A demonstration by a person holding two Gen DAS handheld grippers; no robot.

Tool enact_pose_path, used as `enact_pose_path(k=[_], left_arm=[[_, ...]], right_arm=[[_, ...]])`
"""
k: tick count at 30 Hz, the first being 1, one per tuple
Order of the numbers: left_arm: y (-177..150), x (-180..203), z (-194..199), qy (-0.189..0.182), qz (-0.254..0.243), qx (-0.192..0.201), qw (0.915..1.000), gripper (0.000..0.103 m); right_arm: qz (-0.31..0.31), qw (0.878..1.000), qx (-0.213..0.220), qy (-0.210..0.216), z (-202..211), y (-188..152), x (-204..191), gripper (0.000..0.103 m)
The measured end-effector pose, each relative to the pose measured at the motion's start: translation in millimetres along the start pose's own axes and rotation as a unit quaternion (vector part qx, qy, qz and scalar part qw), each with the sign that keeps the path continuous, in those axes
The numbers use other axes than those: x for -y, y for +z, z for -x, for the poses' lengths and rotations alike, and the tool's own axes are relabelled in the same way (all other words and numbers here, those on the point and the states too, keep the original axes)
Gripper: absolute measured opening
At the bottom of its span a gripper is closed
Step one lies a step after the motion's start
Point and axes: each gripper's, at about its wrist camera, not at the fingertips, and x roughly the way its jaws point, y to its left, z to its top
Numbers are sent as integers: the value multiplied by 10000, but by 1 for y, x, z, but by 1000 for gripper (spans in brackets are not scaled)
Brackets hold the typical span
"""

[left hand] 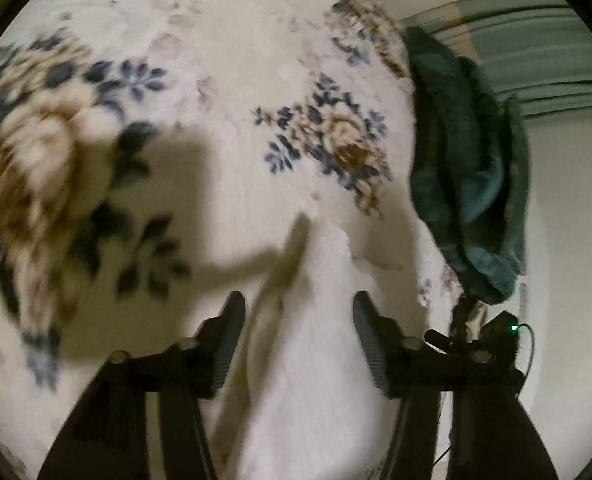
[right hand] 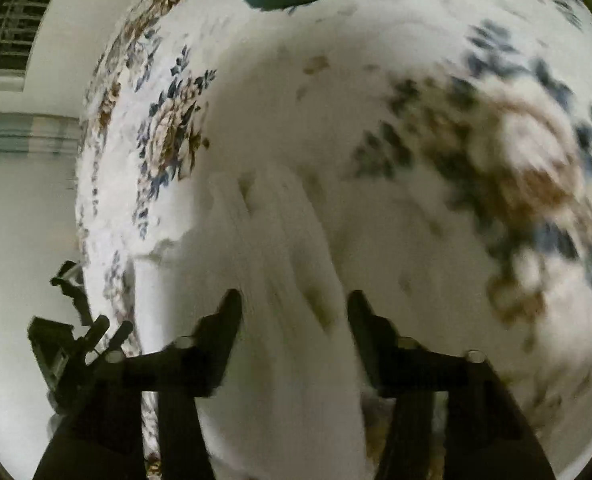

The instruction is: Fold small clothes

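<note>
Left tongs: my left gripper (left hand: pixel 297 300) stands parted, its pads off the cloth, gripping nothing.
White garment: the white garment (left hand: pixel 319 320) lies on the floral blanket (left hand: pixel 216 120), a raised fold running up between my left jaws.
Teal cloth: a bunched teal cloth (left hand: pixel 467 168) hangs at the blanket's right edge.
Right tongs: my right gripper (right hand: pixel 294 300) is likewise parted, with the garment (right hand: pixel 280 260) passing loose between its jaws.

The left gripper (left hand: pixel 297 312) has its jaws apart over a white cloth (left hand: pixel 315 340) on a floral blanket (left hand: pixel 216 80); a teal towel (left hand: pixel 467 168) lies nearby.
</note>
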Motion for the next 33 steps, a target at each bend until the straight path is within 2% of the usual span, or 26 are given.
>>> enact_pose_path(k=[4,7,8,9,10,11,12,15,16,17,18,19,20,21,22,23,25,30,33], left_arm=[[-52,3,5,-45,-70,-264,9996,54],[-90,0,-8,227,-130,-550,9981,50],[-100,0,-9,300,-161,-519,9981,27],[-109,1,-10,308,-196,-485,9982,11],[-117,2,-9,376,-190,-428,9982,9],[-120,4,-6,399,-189,-346,9984,9],[-122,5,0,406,-172,-212,9988,9],[-120,-3,11,335,15,-55,9994,8],[-117,-11,11,444,53,-75,9990,5],[-116,-15,9,376,115,-173,9991,6],[-114,-18,6,186,217,-315,9991,7],[-110,-17,5,39,276,-407,9988,12],[-108,-16,7,54,213,-412,9989,28],[-104,-13,8,12,124,-405,9991,40],[-98,-12,8,-149,110,-345,9992,63],[-93,-14,7,-262,154,-276,9992,72],[-79,-20,-7,-626,325,-240,9972,72],[-56,-20,-69,-893,344,-796,9922,72],[-52,-10,-95,-978,208,-1101,9889,72]], right_arm=[[-271,9973,-531,439,0,-61,27,59],[-446,9918,-982,691,-19,-104,39,59],[-538,9897,-1068,788,-28,-118,44,59],[-579,9898,-1015,815,-30,-125,46,57],[-574,9912,-864,823,-30,-131,47,37],[-510,9933,-684,784,-28,-135,46,23],[-474,9943,-558,778,-25,-137,45,13],[-633,9964,-284,494,-16,-138,54,10],[-602,9970,-349,343,-20,-137,56,10],[-566,9967,-461,342,-25,-136,56,11],[-579,9953,-624,468,-29,-135,55,16],[-598,9940,-709,580,-29,-132,54,27],[-541,9939,-735,617,-26,-128,52,39],[-498,9944,-656,657,-22,-123,51,67],[-470,9946,-528,763,-18,-118,52,89],[-456,9937,-456,913,-18,-113,53,94],[-459,9888,-631,1274,-32,-100,57,95],[-430,9737,-1246,1857,-96,-71,63,97],[-345,9618,-1441,2301,-113,-67,53,97]])
